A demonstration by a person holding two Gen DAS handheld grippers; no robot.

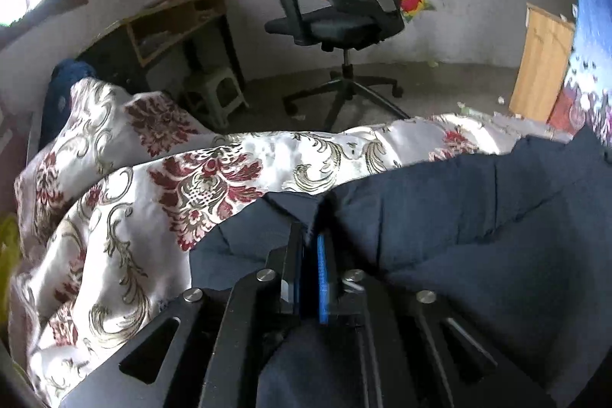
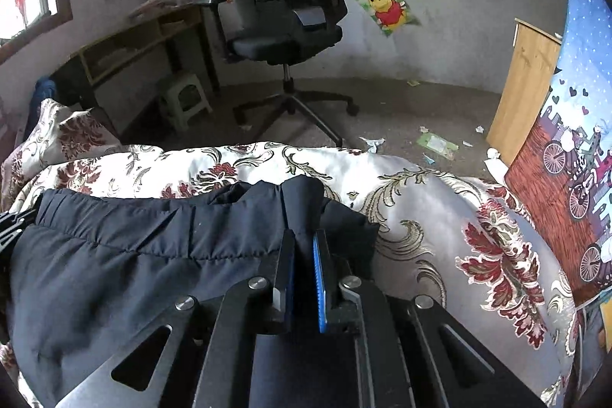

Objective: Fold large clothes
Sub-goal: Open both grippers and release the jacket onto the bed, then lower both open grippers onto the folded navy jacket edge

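Observation:
A dark navy garment (image 1: 459,228) lies spread on a bed with a white, red and gold floral cover (image 1: 126,224). My left gripper (image 1: 309,232) is shut on a fold at the garment's left edge. In the right wrist view the same navy garment (image 2: 134,255) shows its gathered, stitched band, and my right gripper (image 2: 304,239) is shut on a fold at its right end. Both grips hold the cloth just above the cover (image 2: 420,217). The other gripper shows as a black piece at the left edge (image 2: 11,228).
A black office chair (image 2: 287,6) stands on the floor beyond the bed. A wooden desk (image 2: 134,41) with a small plastic stool (image 2: 183,98) under it is at the left. A wooden board (image 2: 524,90) leans at the right. Paper scraps (image 2: 436,142) litter the floor.

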